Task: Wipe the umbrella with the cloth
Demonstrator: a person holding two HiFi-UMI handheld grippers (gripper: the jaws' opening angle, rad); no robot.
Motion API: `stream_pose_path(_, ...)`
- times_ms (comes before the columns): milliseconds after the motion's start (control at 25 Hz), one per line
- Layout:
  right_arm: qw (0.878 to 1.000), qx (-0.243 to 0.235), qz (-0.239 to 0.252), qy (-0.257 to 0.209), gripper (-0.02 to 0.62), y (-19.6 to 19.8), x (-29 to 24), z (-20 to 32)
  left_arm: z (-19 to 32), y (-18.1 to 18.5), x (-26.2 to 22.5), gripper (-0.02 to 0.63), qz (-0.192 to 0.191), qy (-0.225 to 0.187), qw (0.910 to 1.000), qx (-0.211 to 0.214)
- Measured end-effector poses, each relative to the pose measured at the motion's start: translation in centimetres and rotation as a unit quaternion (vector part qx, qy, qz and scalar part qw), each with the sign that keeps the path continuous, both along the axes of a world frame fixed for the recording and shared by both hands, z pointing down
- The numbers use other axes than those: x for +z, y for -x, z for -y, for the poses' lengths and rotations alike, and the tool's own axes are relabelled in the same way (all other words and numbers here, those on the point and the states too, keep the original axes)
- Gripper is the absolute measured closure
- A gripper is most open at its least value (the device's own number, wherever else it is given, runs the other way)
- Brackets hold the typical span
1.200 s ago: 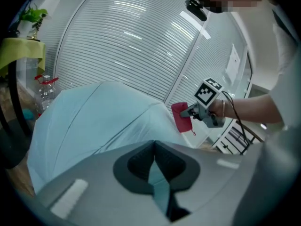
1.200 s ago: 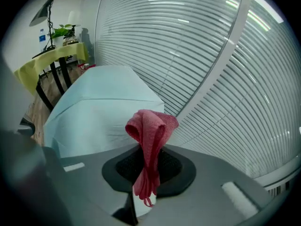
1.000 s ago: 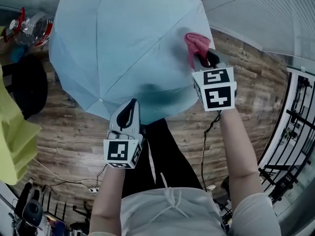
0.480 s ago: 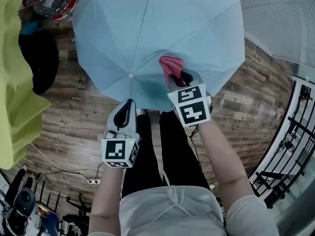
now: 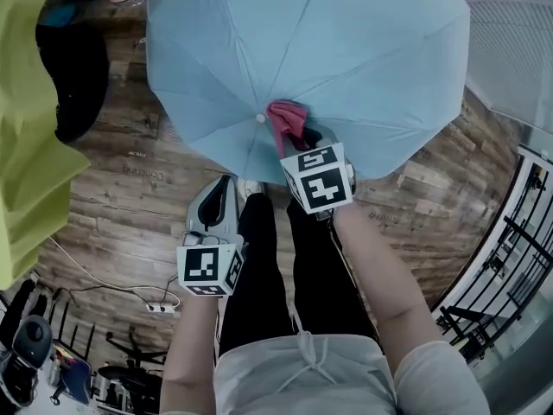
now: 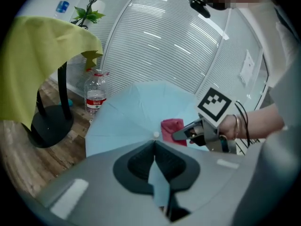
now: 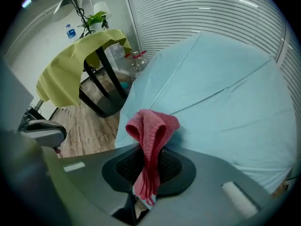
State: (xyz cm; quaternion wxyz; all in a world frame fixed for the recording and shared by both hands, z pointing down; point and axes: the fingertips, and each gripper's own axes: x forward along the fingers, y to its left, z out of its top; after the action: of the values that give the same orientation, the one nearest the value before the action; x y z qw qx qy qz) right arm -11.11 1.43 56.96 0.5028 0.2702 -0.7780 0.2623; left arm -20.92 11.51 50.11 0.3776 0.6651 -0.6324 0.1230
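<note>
Mid-wipe, I'd say. Right gripper (image 5: pixel 298 137) fingers are clamped on the pink cloth (image 5: pixel 285 121), pressing it on the open blue umbrella (image 5: pixel 346 50) just right of its centre tip (image 5: pixel 260 118). Left gripper (image 5: pixel 226 182) fingers pinch the near canopy edge. The far panels probably aren't done yet.

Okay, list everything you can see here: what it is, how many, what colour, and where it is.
umbrella: one, light blue, open, over the wooden floor ahead of the person
cloth: one, pink-red, bunched against the canopy near its tip
table cover: one, yellow-green, draped over a black stand at left
bottle: one, clear with red label, upright beside the stand
plant: one, green, on top of the cover
power strip: one, white, on the floor with cables, lower left
left claw: one, grey, shut on the umbrella's edge
right claw: one, grey, shut on the cloth
</note>
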Motion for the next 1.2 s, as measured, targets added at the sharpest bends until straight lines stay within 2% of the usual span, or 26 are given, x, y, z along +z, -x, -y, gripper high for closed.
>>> stream_pose_path(240, 1.000, 0.018, 0.002, -0.016, 0.535, -0.5, 0.6, 0.7, -0.2, -0.8, 1.4, 0.598, 0.000, 0.008, 0.9999, 0.015)
stream_pose_path(600, 1.000, 0.019, 0.008, -0.023, 0.535, -5.2, -1.8, 4.0, 3.4, -5.2, -0.2, 0.598, 0.008, -0.008, 0.9992, 0.039)
stream_pose_path(880, 0.999, 0.007, 0.021, -0.024, 0.535, -10.0, -3.2, 6.7, 6.7, -10.5, -1.2, 0.599, 0.003, -0.012, 0.9999, 0.008)
stream_pose_path(1200, 0.999, 0.001, 0.024, -0.040, 0.534, -17.5, -5.3, 10.6, 10.1, -18.5, -2.1, 0.599, 0.005, -0.015, 0.9997, 0.018)
